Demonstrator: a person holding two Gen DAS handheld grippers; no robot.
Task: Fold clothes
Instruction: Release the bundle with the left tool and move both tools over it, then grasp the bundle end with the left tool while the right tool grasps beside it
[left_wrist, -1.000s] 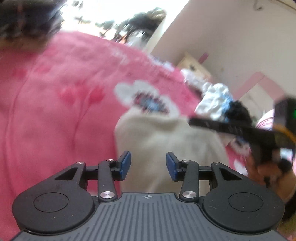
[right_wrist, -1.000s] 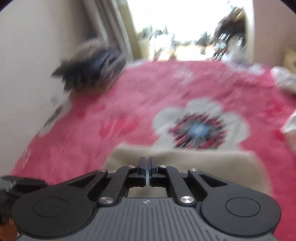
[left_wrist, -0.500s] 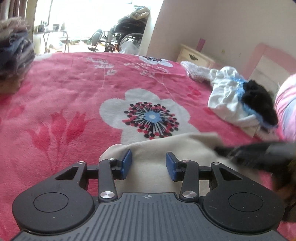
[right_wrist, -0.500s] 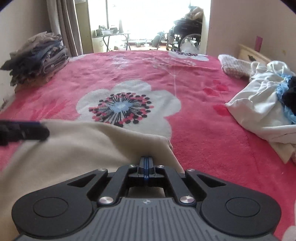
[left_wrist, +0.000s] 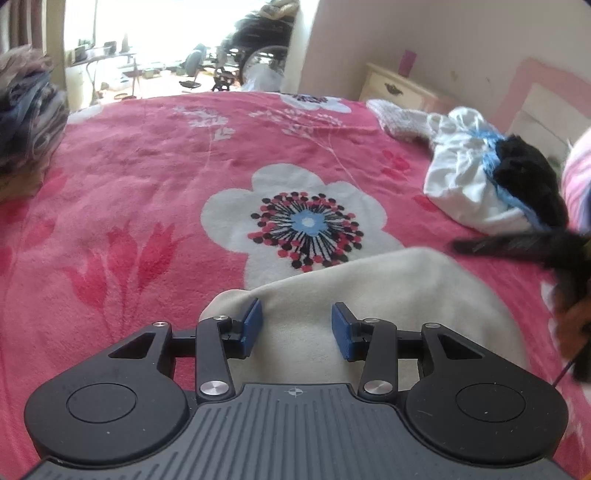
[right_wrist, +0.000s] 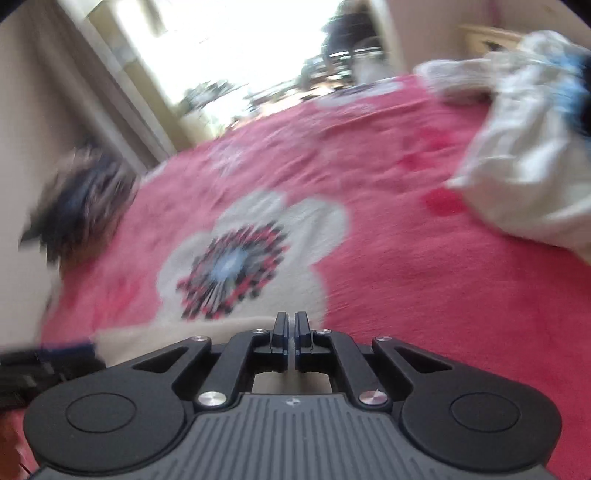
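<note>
A beige garment (left_wrist: 388, 295) lies folded on the pink flowered bedspread (left_wrist: 147, 166), right under my left gripper (left_wrist: 295, 325). That gripper is open, its blue pads (left_wrist: 253, 325) spread over the cloth's near left part with nothing between them. My right gripper (right_wrist: 290, 332) is shut; I see no cloth in its fingertips. In the left wrist view it is a dark blur (left_wrist: 535, 247) just past the garment's right corner. The right wrist view is motion-blurred, with the beige garment (right_wrist: 166, 332) low on the left, beside the left gripper's blue pad (right_wrist: 66, 349).
A loose heap of white clothes (left_wrist: 465, 177) with a black and blue item (left_wrist: 528, 173) sits at the right of the bed. A stack of folded clothes (left_wrist: 26, 122) stands at the far left. A cream nightstand (left_wrist: 399, 88) is behind, by the wall.
The right gripper has swung up and to the right, away from the beige garment's corner, staying shut. The left gripper has stayed open over the cloth with little movement.
</note>
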